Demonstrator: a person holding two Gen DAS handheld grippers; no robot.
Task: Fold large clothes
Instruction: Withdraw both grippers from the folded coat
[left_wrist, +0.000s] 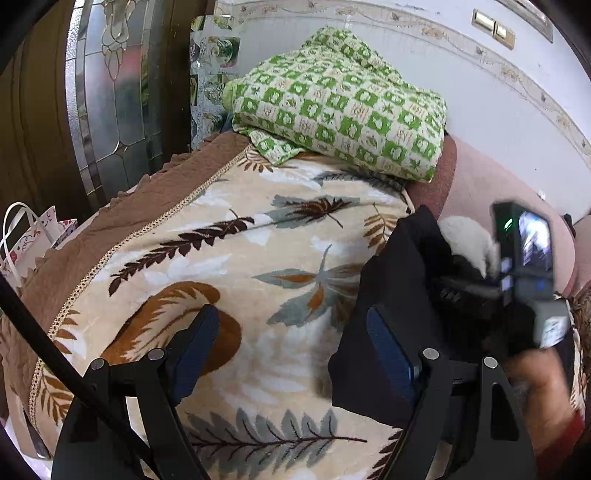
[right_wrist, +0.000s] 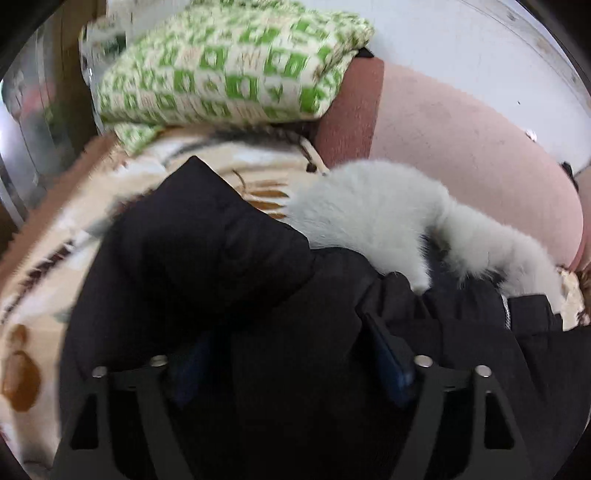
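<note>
A black padded coat (right_wrist: 221, 266) with a white fur collar (right_wrist: 388, 214) lies on a cream leaf-patterned blanket (left_wrist: 251, 258) that covers the bed. My right gripper (right_wrist: 291, 358) hovers right over the coat, its blue pads wide apart, with dark fabric below and between them and neither pad pressing on it. My left gripper (left_wrist: 291, 347) stands open above the bare blanket. Its right finger (left_wrist: 391, 354) is at the coat's left edge (left_wrist: 388, 288). In the left wrist view, the right tool's camera housing (left_wrist: 528, 254) and a person's hand (left_wrist: 539, 384) show blurred over the coat.
A folded green-and-white checked quilt (left_wrist: 343, 103) is piled at the head of the bed. A pink padded headboard (right_wrist: 461, 155) and a white wall run along the right. On the left are a dark door with leaded glass (left_wrist: 110, 92) and a paper gift bag (left_wrist: 33, 236).
</note>
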